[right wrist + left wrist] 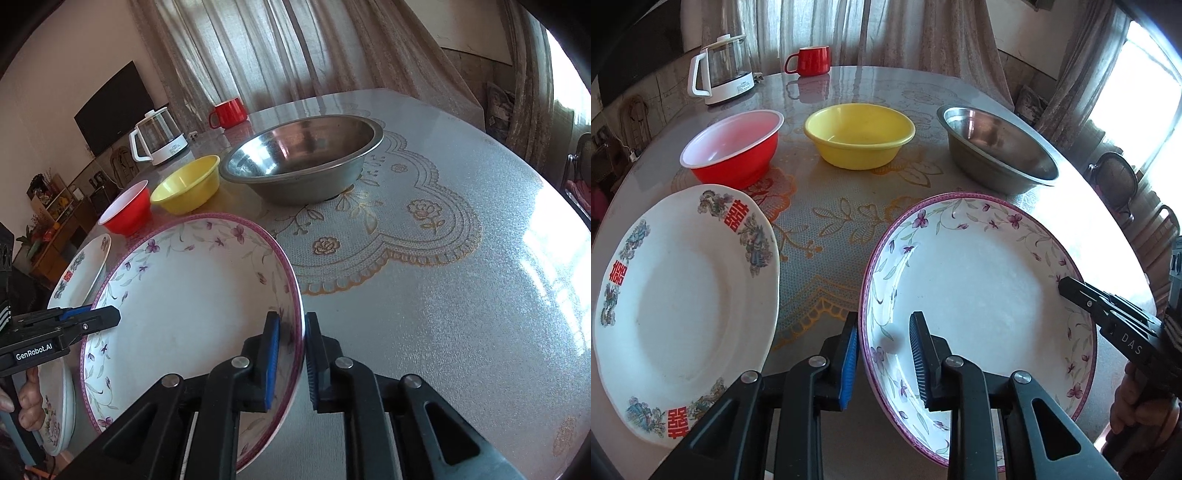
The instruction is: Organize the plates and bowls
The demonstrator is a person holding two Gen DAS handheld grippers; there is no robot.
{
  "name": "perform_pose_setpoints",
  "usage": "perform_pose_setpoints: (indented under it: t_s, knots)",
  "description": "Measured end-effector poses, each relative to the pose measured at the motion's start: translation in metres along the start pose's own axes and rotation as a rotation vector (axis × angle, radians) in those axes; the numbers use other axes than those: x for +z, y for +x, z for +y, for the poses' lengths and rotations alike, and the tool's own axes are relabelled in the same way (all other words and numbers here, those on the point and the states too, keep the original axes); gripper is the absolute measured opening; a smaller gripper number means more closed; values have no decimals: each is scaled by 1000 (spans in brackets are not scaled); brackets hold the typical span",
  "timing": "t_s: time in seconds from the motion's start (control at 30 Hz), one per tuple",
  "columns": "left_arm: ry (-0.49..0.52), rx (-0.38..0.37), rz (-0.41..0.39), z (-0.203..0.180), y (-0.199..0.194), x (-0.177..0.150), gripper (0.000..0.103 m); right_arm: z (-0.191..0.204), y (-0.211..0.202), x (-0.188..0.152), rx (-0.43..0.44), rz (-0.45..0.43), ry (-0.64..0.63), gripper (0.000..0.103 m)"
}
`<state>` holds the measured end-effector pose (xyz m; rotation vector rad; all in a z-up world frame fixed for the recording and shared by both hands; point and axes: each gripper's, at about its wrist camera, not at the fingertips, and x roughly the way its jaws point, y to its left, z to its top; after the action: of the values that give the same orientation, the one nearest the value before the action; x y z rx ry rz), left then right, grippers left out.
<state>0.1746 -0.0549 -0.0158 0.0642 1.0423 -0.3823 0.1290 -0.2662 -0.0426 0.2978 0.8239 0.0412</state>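
A deep white plate with purple flowers and a pink rim (979, 280) (192, 295) sits tilted over the near part of the table. My right gripper (291, 315) is shut on its right rim, one pad inside and one outside; the left wrist view shows it at the plate's right edge (1065, 290). My left gripper (882, 317) straddles the plate's left rim, with white plate showing between the inner pad and the rim. A white plate with red characters (683, 306) (85, 266) lies to the left. Behind stand a red bowl (733, 147), a yellow bowl (858, 134) and a steel bowl (997, 155).
A glass kettle (720, 70) and a red mug (809, 61) stand at the far edge of the round table (461, 295). Another flowered plate (55, 406) lies at the near left edge below the left gripper. Chairs and curtains ring the table.
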Motion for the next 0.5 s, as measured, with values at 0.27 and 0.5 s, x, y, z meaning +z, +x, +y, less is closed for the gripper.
perform_pose_setpoints:
  t_s: [0.27,0.5]
  knots:
    - [20,56,-26,0,2,-2,27,12,9,4,-65,4,-21,14]
    - [-3,71,-56,-3,-17,-7,43,20,11,2,-94,23,-39,23]
